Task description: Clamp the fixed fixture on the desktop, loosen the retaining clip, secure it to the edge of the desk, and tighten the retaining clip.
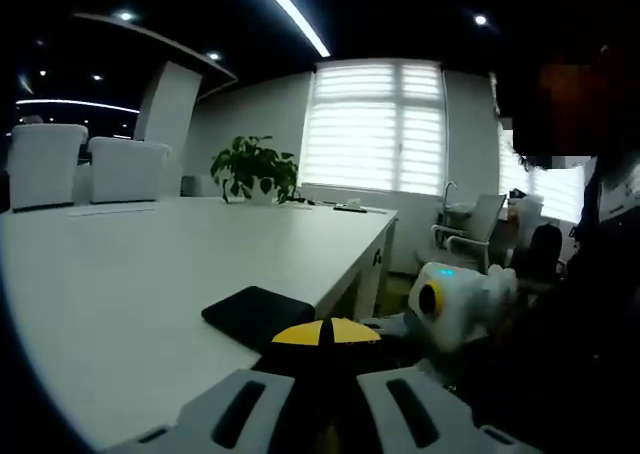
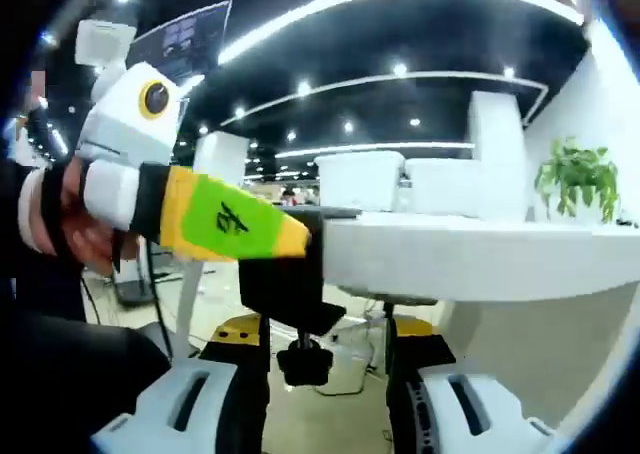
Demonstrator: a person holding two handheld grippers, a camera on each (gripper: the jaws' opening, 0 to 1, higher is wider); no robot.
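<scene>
Tongs first. Left gripper (image 2: 298, 239) reaching in from the left side of the right gripper view, yellow and green finger lying flat along the desk top. Pinched shut on the top of the fixture, as far as can be told. In the left gripper view, yellow tips (image 1: 305, 334) pressed together, just a thin dark line between them. Right gripper (image 2: 327, 332) wide open, low down under the desk top, holding nothing.

Biggest thing: white desk (image 2: 480, 259), long and bare, its edge running across the right gripper view. Behind it, white chairs (image 2: 360, 179). Farther right, a green plant (image 2: 578, 179) on the desk top.

Next, the black fixture (image 2: 285, 274), hooked over the desk edge, one part on top, one part hanging below. In the left gripper view, fixture (image 1: 255, 314) flat and black on the desk, right by the edge, just beside the yellow tips.

Smallest, and most important: the round black knob (image 2: 305, 362) at the bottom of the fixture, on a screw pointing straight up and down. Sits between the two open jaws of the right gripper, a bit nearer the left jaw, touching neither. Closest to the right gripper, so likely that one's job to close on it and turn. Nothing in the way, only floor far behind.
</scene>
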